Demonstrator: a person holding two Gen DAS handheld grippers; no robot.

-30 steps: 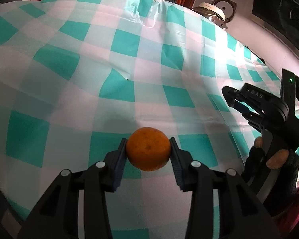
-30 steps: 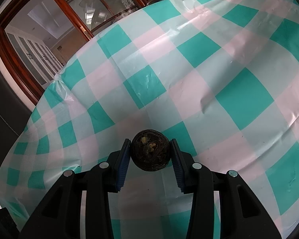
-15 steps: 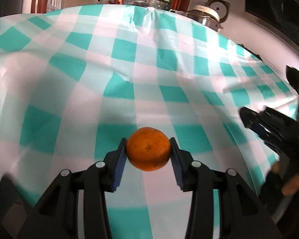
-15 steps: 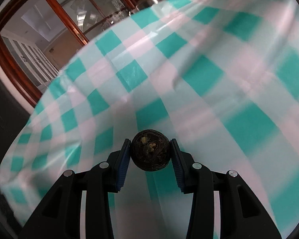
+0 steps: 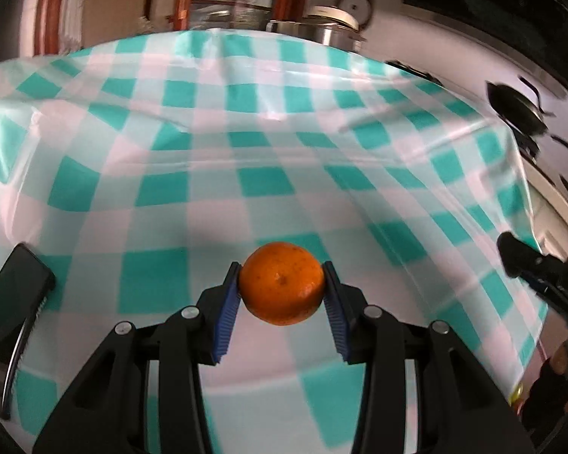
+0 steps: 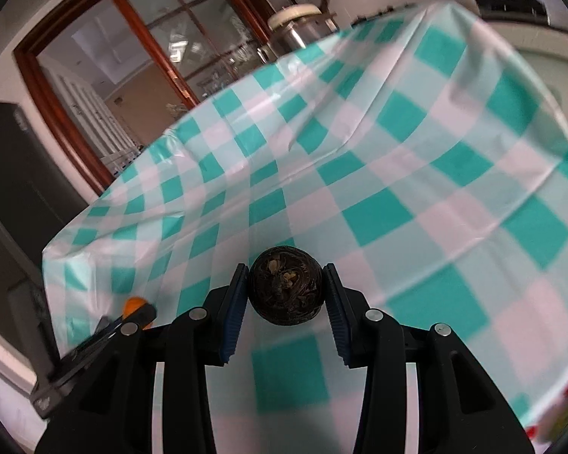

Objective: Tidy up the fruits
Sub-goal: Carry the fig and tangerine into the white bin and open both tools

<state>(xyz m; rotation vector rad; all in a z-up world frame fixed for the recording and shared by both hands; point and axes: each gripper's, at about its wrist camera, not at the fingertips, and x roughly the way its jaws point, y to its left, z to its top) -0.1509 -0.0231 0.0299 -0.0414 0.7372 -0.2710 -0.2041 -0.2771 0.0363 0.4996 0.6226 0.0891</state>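
My left gripper point(image 5: 281, 283) is shut on an orange mandarin point(image 5: 281, 283) and holds it above the teal and white checked tablecloth point(image 5: 269, 174). My right gripper point(image 6: 284, 287) is shut on a dark round wrinkled fruit point(image 6: 284, 285), also held above the cloth point(image 6: 397, 174). The right gripper's fingers point(image 5: 526, 265) show at the right edge of the left wrist view. The left gripper with its mandarin point(image 6: 134, 304) shows at the lower left of the right wrist view.
A dark flat object point(image 5: 15, 302) lies on the cloth at the left. A steel pot with a white lid point(image 5: 322, 26) stands beyond the table's far edge. A pan point(image 5: 518, 109) sits on a stove to the right. A wood-framed glass door point(image 6: 132, 56) is behind.
Both grippers have lifted and pulled back with their fruits. More of the table and the room behind shows. The dark flat object has come into the left view.
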